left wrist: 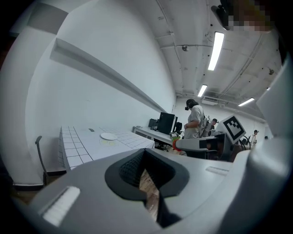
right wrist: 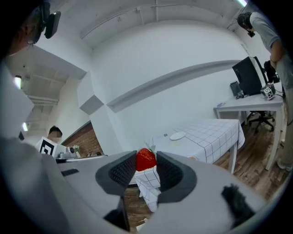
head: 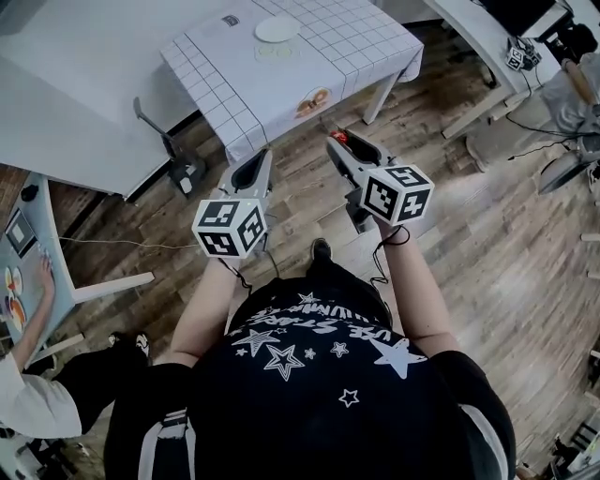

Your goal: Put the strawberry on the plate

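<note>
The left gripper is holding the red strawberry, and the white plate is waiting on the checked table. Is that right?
Not quite. The right gripper is holding the red strawberry, as the right gripper view shows; the left gripper holds nothing. The white plate is waiting on the checked table.

Head view: above person's head, facing steeply down. Left tool (head: 251, 173) near at left, right tool (head: 342, 142) near at right, checked-cloth counter (head: 234, 94) far, at top.
Left tool view: rides on tool, close behind jaws, faces along them, roughly level. Counter left, right tool right.
Right tool view: same mount. Counter right, left tool far left.
All three share counter and plate (head: 277, 29).
</note>
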`<state>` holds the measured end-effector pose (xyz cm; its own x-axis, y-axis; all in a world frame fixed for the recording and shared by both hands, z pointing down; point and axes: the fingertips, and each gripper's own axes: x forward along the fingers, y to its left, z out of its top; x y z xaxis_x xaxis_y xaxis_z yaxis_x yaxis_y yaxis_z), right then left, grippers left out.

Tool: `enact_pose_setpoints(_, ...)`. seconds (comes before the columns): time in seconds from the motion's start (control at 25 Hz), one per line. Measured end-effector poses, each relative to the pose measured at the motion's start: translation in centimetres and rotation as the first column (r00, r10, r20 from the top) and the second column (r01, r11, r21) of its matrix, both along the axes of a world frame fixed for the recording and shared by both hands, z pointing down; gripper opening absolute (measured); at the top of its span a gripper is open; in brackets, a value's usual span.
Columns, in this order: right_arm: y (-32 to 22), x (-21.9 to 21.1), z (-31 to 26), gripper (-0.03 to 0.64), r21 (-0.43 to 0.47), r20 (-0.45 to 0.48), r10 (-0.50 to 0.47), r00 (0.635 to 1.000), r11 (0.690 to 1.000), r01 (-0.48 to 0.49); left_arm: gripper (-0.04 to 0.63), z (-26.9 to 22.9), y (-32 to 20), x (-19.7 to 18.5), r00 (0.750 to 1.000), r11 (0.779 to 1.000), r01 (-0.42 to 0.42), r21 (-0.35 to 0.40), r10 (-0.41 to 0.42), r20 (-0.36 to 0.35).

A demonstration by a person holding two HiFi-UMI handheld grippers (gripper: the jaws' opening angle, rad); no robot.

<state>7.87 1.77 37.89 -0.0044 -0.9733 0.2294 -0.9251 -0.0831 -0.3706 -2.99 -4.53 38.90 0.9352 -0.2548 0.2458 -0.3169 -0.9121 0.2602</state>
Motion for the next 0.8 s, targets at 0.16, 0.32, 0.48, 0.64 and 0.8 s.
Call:
enact_pose_setpoints(0.16, -1.3, 3.1, -0.2, 0.144, 0.010, -0.002, -0.023, 1.000, 1.000, 0.023, 0.008, -0.2, -1.6, 3.0, 1.000, 1.000, 0.023, 0.008, -0.023, 0.003)
enact_pose_setpoints(0.32, -2.8, 6.0, 0.1, 0.144, 0.011, 0.010, -0.046, 0.999, 0.999, 0.046, 0.009, 0.1, -2.0, 6.3, 1.000, 1.000, 0.019, 0.015, -0.019, 0.003)
enact_pose_setpoints(0.48, -4.6, 6.8, 0.3, 0.144, 0.013, 0.003, -0.097, 0.995, 0.995, 0.097, 0.008, 0.7, -2.2, 7.2, 0.999, 0.999, 0.044, 0.016, -0.044, 0.010)
enact_pose_setpoints(0.64, -6.0, 7.1, 1.1, 0.144, 0.012, 0.027, -0.125, 0.992, 0.992, 0.124, 0.009, 0.5, -3.7, 6.7, 0.995, 0.995, 0.100, 0.021, -0.101, 0.005)
enact_pose_setpoints(0.8, -7.7, 6.9, 1.4, 0.144, 0.002, 0.035, -0.159, 0.987, 0.987, 0.159, 0.008, -0.1, -5.8, 6.4, 0.987, 0.987, 0.158, 0.018, -0.158, -0.014)
